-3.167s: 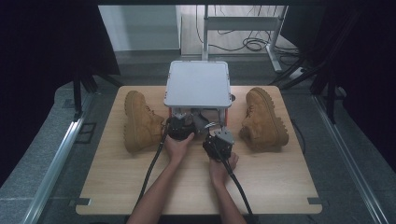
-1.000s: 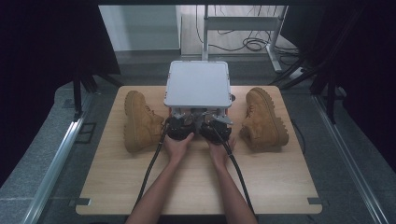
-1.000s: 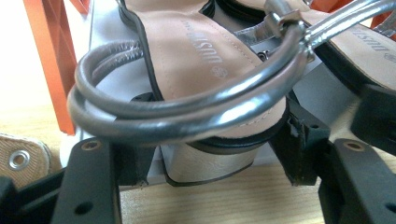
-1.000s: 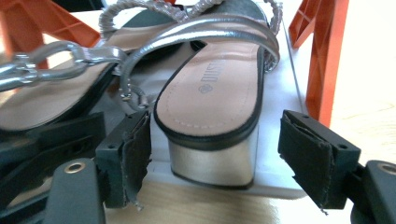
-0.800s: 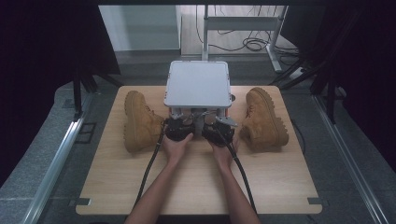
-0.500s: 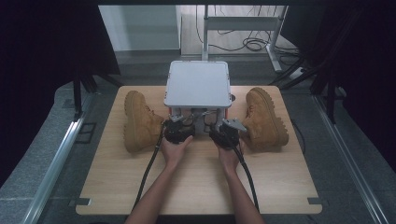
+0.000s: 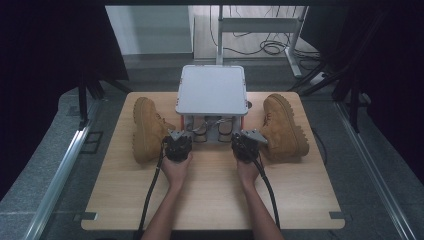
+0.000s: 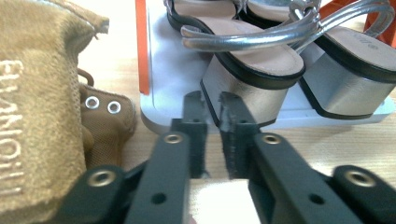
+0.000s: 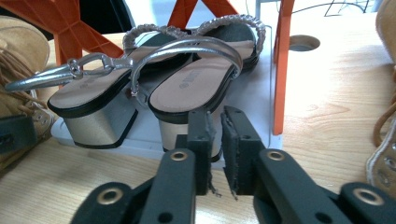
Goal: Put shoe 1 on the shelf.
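A small rack with a grey top [image 7: 212, 89] and orange legs [image 9: 280, 70] stands mid-table. A pair of silver block-heel sandals [image 8: 261, 70] [image 9: 187, 88] sits on its low grey base [image 8: 168, 93]. A tan boot [image 7: 147, 127] lies left of the rack, another [image 7: 282, 127] right of it. My left gripper [image 7: 181, 136] [image 8: 212, 100] is at the rack's front left corner, beside the left boot [image 8: 42, 116]. My right gripper [image 7: 248, 136] [image 9: 215, 116] is at the front right corner. Both point at the sandals' heels. Both pairs of jaws have just been closing, with nothing between them.
The wooden table [image 7: 215, 200] has bare room in front of the rack, where the person's forearms lie. A round hole [image 9: 303, 43] in the tabletop lies behind the rack. A metal rail [image 7: 55, 185] runs along the left side. The right boot's eyelets [image 9: 385, 158] are close beside my right gripper.
Both hands have spread apart along the rack's front: the left gripper went left toward the left boot, the right gripper went right toward the right boot.
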`<state>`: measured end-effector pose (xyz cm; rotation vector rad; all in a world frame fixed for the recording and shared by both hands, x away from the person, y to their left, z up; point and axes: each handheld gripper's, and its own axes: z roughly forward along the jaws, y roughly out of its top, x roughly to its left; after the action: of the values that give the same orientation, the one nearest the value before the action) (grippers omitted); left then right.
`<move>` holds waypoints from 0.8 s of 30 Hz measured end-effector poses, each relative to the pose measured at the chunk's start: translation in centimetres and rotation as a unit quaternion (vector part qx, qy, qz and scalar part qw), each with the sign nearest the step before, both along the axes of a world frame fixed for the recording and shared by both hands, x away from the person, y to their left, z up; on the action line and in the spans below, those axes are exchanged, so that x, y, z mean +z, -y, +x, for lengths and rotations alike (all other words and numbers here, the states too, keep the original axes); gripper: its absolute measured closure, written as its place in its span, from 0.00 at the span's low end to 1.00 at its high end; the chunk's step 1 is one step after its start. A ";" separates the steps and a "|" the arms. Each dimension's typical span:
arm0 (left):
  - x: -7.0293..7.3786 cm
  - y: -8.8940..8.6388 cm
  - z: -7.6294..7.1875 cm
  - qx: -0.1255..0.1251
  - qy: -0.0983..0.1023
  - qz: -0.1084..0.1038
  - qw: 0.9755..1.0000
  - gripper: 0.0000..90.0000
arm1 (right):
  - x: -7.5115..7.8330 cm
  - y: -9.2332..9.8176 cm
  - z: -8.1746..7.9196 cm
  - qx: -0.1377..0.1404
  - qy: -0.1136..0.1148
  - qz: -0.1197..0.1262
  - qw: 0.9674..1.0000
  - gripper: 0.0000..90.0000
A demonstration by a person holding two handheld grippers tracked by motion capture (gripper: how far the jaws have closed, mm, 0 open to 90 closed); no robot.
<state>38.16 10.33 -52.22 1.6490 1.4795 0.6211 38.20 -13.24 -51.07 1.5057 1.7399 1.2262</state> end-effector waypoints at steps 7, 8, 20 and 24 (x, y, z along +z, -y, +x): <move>-0.3 0.4 0.8 -0.001 0.000 0.016 1.000 0.98 | -0.9 0.1 0.7 0.000 -0.015 0.001 1.000 0.99; -0.3 0.4 1.0 -0.001 -0.002 0.014 1.000 0.99 | -1.1 0.2 0.9 0.000 -0.021 0.005 1.000 0.99; -0.6 0.8 2.0 -0.010 -0.007 0.016 1.000 1.00 | -3.0 0.1 3.1 -0.011 -0.043 0.027 0.999 0.99; -0.5 1.0 2.1 -0.014 -0.007 0.017 1.000 1.00 | -2.9 -0.2 3.3 -0.015 -0.040 0.014 0.999 0.99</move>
<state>40.28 9.28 -52.69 1.7011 1.4605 0.6228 41.49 -13.07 -53.99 1.6107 1.7519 1.1946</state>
